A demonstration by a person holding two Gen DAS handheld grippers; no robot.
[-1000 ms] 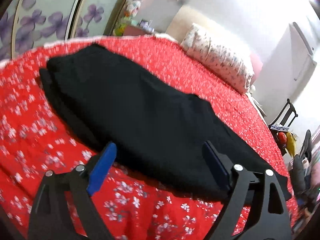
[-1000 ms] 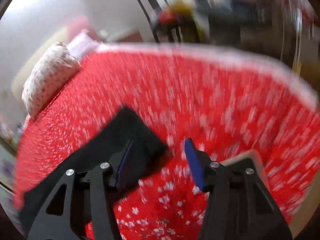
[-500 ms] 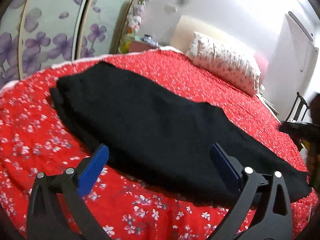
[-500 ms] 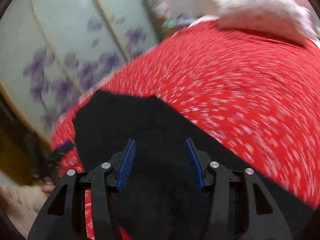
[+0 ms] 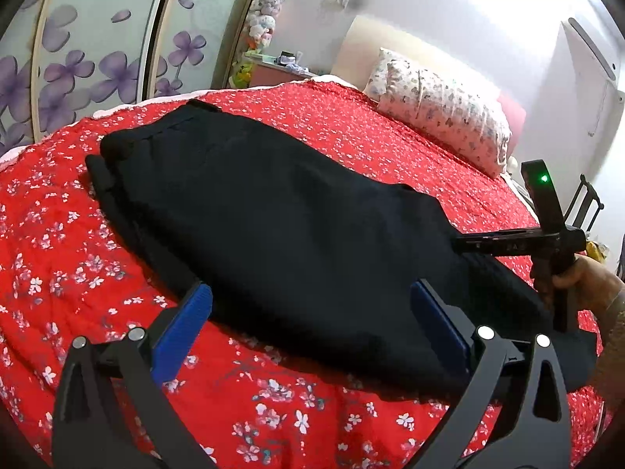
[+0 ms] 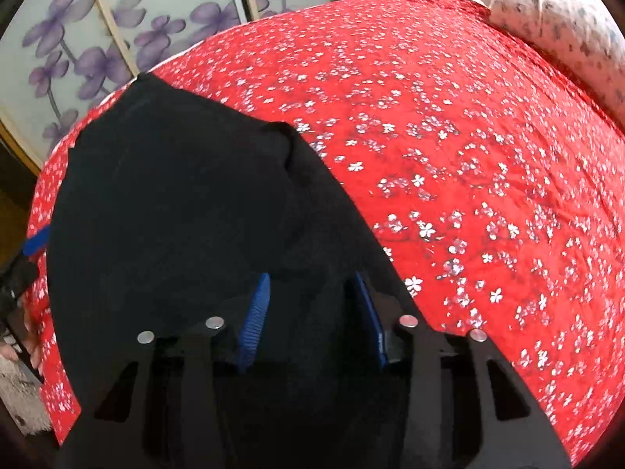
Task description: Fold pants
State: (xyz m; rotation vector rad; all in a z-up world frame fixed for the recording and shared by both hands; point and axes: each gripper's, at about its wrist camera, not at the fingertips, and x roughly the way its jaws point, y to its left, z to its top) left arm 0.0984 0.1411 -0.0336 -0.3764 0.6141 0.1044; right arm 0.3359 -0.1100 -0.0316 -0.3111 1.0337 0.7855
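Observation:
The black pants point(image 5: 281, 219) lie folded lengthwise on the red flowered bedspread point(image 5: 78, 250), waistband at the far left, legs running to the right. My left gripper point(image 5: 312, 312) is open and empty, hovering by the near long edge of the pants. My right gripper point(image 6: 312, 305) is open, low over the leg part of the pants point(image 6: 187, 226). It also shows in the left wrist view point(image 5: 515, 242), held by a hand at the right end of the pants.
A flowered pillow point(image 5: 441, 113) lies at the bed's head. Sliding doors with purple flowers point(image 5: 78, 74) stand beyond the bed's far side. A chair point(image 5: 586, 203) stands past the right edge.
The right gripper swung from the bed's far side around onto the pants' leg end and now shows in the left view. The left gripper shifted slightly along the near edge.

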